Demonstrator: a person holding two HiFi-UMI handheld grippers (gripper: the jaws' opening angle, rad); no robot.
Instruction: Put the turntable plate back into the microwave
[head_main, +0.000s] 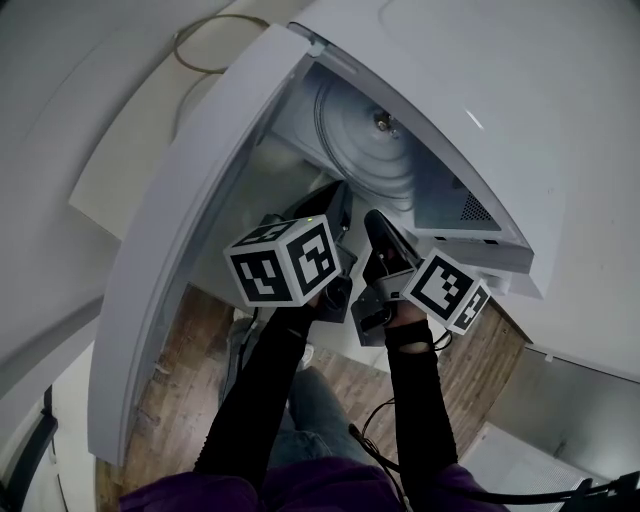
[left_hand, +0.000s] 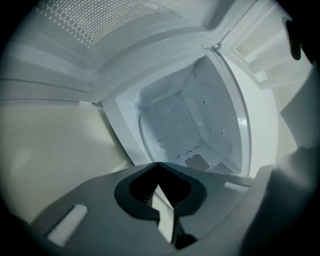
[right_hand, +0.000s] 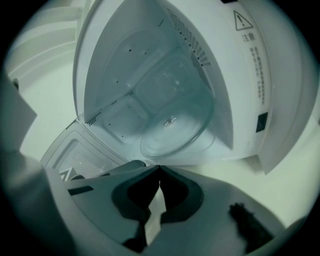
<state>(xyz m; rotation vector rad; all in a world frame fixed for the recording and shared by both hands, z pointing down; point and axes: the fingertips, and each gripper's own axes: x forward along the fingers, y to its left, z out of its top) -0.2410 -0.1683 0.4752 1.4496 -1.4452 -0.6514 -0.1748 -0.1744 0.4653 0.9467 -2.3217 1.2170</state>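
The white microwave (head_main: 480, 100) stands with its door (head_main: 190, 230) swung wide open. The clear glass turntable plate (head_main: 365, 140) lies inside on the cavity floor; the right gripper view shows the round plate (right_hand: 175, 130) with its hub in the middle. My left gripper (head_main: 340, 192) hovers at the opening's front edge, jaws shut and empty (left_hand: 158, 164). Beside it my right gripper (head_main: 373, 220) is shut too, its tips (right_hand: 159, 167) just short of the plate's near rim, with nothing between them.
The open door (right_hand: 75, 155) flanks my left side, its mesh window (left_hand: 85, 30) close overhead in the left gripper view. A warning label (right_hand: 250, 40) marks the cavity frame. A cable loop (head_main: 210, 45) lies on the white counter. Wood floor (head_main: 170, 370) below.
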